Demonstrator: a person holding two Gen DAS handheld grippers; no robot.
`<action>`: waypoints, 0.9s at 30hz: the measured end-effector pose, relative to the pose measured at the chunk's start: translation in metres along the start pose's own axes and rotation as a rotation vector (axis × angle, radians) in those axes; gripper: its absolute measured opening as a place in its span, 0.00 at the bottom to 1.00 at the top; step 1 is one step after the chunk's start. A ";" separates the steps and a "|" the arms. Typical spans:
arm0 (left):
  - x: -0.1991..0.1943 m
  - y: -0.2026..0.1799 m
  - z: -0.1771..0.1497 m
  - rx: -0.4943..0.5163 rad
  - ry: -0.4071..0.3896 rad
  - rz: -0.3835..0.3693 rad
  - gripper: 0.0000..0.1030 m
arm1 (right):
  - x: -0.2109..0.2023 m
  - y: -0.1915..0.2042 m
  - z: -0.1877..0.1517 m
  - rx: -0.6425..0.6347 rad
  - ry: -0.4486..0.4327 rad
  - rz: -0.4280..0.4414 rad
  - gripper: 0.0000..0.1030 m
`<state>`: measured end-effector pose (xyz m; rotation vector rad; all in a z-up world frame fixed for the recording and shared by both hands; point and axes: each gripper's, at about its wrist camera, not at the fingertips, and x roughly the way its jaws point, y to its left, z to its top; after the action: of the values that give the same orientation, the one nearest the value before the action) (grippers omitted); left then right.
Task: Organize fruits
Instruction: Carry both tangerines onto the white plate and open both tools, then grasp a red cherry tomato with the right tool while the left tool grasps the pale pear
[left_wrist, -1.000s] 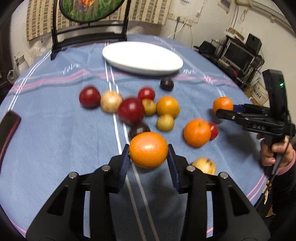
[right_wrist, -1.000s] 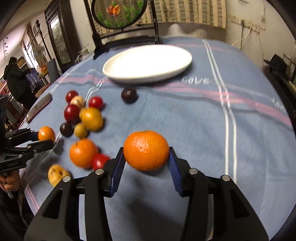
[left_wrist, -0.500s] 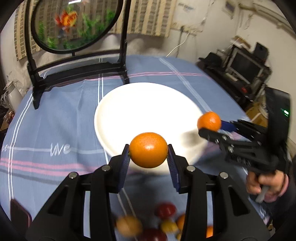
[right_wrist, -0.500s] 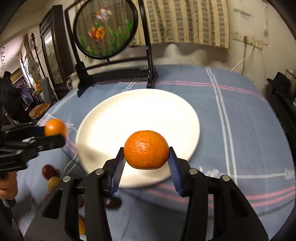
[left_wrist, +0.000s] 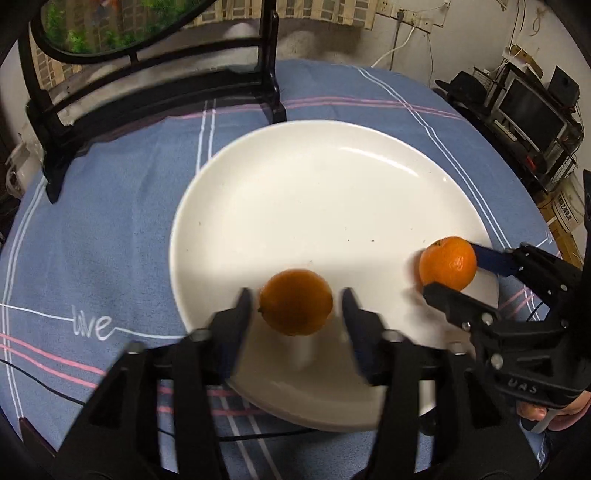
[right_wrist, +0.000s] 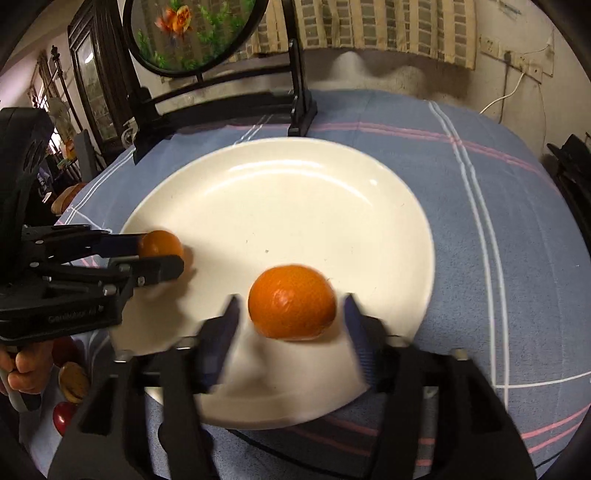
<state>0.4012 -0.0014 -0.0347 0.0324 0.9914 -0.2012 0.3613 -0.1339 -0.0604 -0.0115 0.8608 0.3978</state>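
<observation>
Releasing firm, roll-prone mandarins (left_wrist: 295, 302) (right_wrist: 291, 302) onto the white plate (left_wrist: 332, 192), left hand-held gripper (left_wrist: 295, 310) and right hand-held gripper (right_wrist: 291, 314) both gaping clear; regripping best across the middle.

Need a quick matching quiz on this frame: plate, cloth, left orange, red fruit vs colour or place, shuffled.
Things:
1. plate
2. cloth
3. left orange
4. red fruit

Colour or place:
A. blue with pink and white stripes
B. between the parted fingers of the left gripper
C. white
D. on the cloth, off the plate

Pairs: 1-C, 2-A, 3-B, 4-D
</observation>
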 end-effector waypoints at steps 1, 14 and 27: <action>-0.007 0.000 -0.001 -0.002 -0.019 0.011 0.74 | -0.006 0.001 0.000 -0.004 -0.021 -0.005 0.65; -0.150 -0.013 -0.149 -0.006 -0.192 -0.055 0.90 | -0.139 0.043 -0.125 -0.116 -0.085 0.073 0.65; -0.159 -0.061 -0.274 0.077 -0.205 -0.045 0.90 | -0.155 0.076 -0.206 -0.203 -0.022 0.017 0.65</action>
<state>0.0789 -0.0048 -0.0481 0.0590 0.7801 -0.2784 0.0933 -0.1502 -0.0700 -0.1876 0.7968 0.4994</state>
